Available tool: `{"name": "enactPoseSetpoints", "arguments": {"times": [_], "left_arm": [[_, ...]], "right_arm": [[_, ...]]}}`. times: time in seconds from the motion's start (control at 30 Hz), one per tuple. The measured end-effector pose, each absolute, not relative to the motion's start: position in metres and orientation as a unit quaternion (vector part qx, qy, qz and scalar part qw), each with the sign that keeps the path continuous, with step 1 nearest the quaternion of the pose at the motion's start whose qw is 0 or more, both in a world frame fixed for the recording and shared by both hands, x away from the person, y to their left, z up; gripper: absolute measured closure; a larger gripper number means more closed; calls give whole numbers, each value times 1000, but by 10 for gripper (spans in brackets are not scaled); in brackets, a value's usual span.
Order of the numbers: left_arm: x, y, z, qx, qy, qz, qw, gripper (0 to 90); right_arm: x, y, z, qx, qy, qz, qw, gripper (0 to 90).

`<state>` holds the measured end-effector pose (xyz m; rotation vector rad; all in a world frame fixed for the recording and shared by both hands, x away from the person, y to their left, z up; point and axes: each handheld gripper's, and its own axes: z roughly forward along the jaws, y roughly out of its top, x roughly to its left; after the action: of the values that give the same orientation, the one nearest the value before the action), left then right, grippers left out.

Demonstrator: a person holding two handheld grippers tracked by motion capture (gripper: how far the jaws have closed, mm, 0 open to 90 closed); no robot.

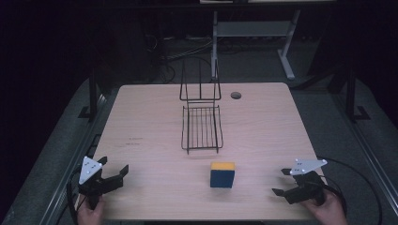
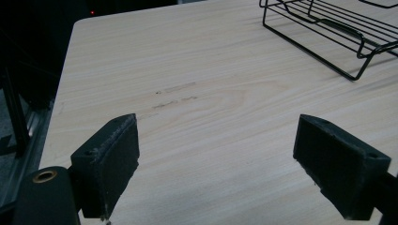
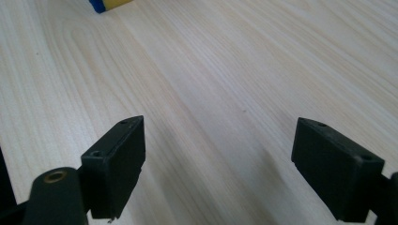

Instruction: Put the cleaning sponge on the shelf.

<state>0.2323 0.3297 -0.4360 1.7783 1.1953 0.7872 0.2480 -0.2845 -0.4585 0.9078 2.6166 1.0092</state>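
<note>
- High view: the blue-and-yellow block [image 1: 222,174] sits low and centre in the frame, on the bench [image 1: 155,122], yellow face up, just below the near edge of the black wire rack [image 1: 202,127].
- Right tongs [image 1: 280,182] are at the lower right of the frame, jaws spread wide with nothing between them, and they point left across the bench toward the block.
- Left tongs [image 1: 114,169] are at the lower left, also spread and empty, angled toward the upper right of the frame.
- Here's the relation that counts: the block lies between the two hands, but it looks clearly closer to the right tongs, so I'd judge that hand has the shorter reach.
- In the right gripper view, the block [image 3: 109,4] just peeks in at the upper left edge, off to the left of the line between the jaws, so those tongs [image 3: 218,164] would likely need to swing left as well as go forward.
- In the left gripper view, the tongs [image 2: 217,164] look over bare wood, with a corner of the rack [image 2: 338,33] at the upper right.
- The block looks roughly cubic, so no long axis to worry over; its sides sit about square to the bench edges.
- Both tongs are well apart from the block, touching nothing.
</note>
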Motion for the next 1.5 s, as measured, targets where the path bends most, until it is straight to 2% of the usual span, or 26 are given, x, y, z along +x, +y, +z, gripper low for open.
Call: {"name": "enactPoseSetpoints", "arguments": {"times": [1.5], "left_arm": [[231, 327, -435, 712, 469, 315, 418, 141]], "right_arm": [[246, -239, -457, 246, 908, 330, 77, 174]]}}
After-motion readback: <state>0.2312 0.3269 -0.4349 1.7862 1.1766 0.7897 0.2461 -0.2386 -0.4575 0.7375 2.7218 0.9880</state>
